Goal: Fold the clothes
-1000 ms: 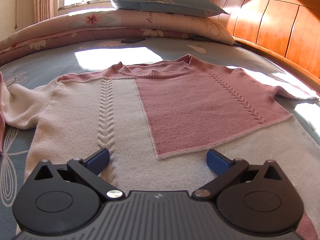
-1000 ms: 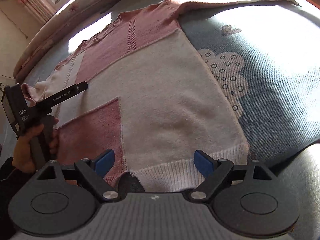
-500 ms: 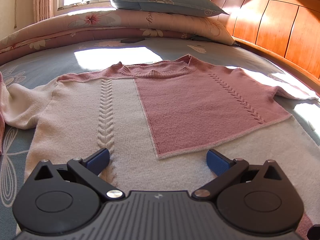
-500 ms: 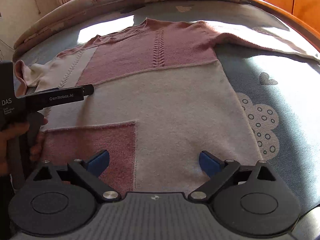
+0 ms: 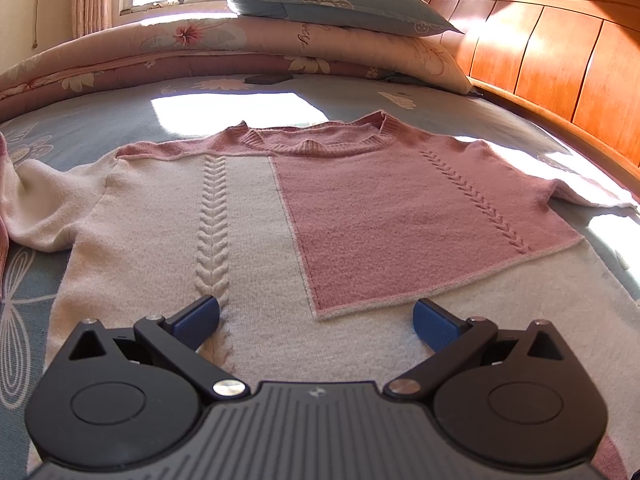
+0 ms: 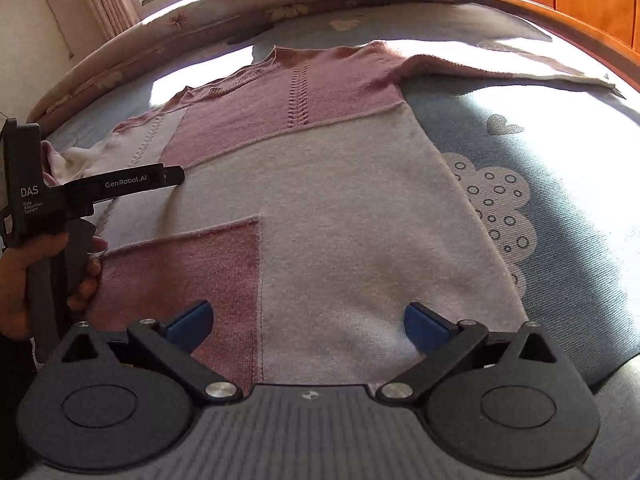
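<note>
Since a second ago the right tool (image 6: 306, 322) has swung away from the ribbed hem to hang over the lower body of the sweater (image 6: 320, 208), jaws spread wide with nothing between them, while the left tool (image 5: 316, 316), equally apart and empty, has kept still. Spread flat on the bed (image 6: 560, 184), the soft, light knit should bunch and sag, so the hem corners look safest. Its hem hides at 6 o'clock behind both tools, and its left sleeve runs off at 9 o'clock

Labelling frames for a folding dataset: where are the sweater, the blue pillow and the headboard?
sweater (image 5: 248, 240): left wrist view, cream front panel.
blue pillow (image 5: 340, 4): left wrist view, top face.
headboard (image 5: 560, 60): left wrist view, wooden panel.
</note>
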Demonstrator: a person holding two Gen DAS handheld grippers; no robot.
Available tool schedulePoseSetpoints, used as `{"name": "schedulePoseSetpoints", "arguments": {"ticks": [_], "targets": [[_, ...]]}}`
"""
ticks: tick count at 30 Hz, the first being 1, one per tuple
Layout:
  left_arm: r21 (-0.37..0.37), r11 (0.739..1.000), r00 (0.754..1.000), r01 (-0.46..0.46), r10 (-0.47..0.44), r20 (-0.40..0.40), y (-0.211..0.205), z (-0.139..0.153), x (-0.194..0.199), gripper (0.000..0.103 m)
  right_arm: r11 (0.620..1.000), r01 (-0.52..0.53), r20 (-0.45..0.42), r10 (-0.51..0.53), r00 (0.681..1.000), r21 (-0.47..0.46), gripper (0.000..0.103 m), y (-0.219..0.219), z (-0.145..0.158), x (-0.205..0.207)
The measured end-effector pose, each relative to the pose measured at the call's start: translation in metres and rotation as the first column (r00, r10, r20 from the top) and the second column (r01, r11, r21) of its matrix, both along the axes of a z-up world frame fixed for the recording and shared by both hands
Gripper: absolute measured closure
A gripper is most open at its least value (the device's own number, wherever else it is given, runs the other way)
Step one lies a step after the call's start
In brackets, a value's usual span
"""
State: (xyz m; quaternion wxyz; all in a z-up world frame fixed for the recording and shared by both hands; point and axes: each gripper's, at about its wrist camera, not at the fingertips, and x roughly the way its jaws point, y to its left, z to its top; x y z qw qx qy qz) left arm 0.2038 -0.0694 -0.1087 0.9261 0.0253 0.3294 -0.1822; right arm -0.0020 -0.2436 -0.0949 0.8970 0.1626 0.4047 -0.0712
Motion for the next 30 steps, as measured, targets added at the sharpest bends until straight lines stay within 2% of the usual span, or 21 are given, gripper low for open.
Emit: {"name": "schedulePoseSetpoints", "arguments": {"ticks": [5, 9, 12, 14, 16, 18, 19, 21, 25, 30], "targets": [[0.031, 1.000, 1.000, 0.003, -0.004, 0.006, -0.004, -0.001, -0.001, 0.001, 1.000, 0.009, 0.045, -0.010, 0.999, 0.017, 0.002, -0.003, 0.002, 0.002], [0.028, 1.000, 1.000, 0.005, -0.005, -0.006, -0.004, 0.004, -0.001, 0.001, 0.999, 0.013, 0.058, -0.015, 0.998, 0.037, 0.004, -0.008, 0.001, 0.004], [-0.075, 0.997, 0.999, 0.008, -0.011, -0.030, 0.004, 0.012, 0.001, 0.001, 0.998, 0.019, 0.078, -0.023, 0.997, 0.057, 0.016, -0.018, 0.005, 0.002], [-0.114, 0.993, 0.999, 0.007, -0.012, -0.047, 0.006, 0.012, 0.004, 0.001, 0.996, 0.018, 0.104, -0.028, 0.994, 0.093, 0.024, -0.032, 0.012, 0.004], [-0.098, 0.995, 0.999, 0.006, -0.011, -0.046, 0.004, 0.006, 0.006, 0.001, 0.994, 0.022, 0.137, -0.037, 0.990, 0.109, 0.034, -0.049, 0.025, 0.010], [-0.016, 1.000, 1.000, 0.027, -0.027, -0.001, -0.006, 0.001, 0.003, 0.001, 0.993, 0.035, 0.169, -0.053, 0.984, 0.109, 0.041, -0.067, 0.041, 0.021], [0.016, 0.999, 1.000, 0.030, -0.030, 0.009, -0.010, 0.000, 0.002, 0.001, 0.993, 0.038, 0.190, -0.059, 0.980, 0.111, 0.047, -0.077, 0.050, 0.028], [0.053, 0.998, 0.999, 0.034, -0.035, 0.020, -0.016, -0.001, 0.000, 0.001, 0.994, 0.044, 0.220, -0.065, 0.973, 0.101, 0.051, -0.096, 0.067, 0.044], [0.012, 0.999, 0.999, 0.033, -0.033, 0.009, -0.010, 0.000, 0.004, 0.001, 0.997, 0.057, 0.250, -0.067, 0.966, 0.049, 0.054, -0.129, 0.093, 0.095], [0.028, 0.999, 0.999, 0.034, -0.034, 0.013, -0.012, -0.001, 0.003, 0.001, 0.994, 0.081, 0.237, -0.096, 0.967, 0.072, 0.059, -0.167, 0.087, 0.171]]}}
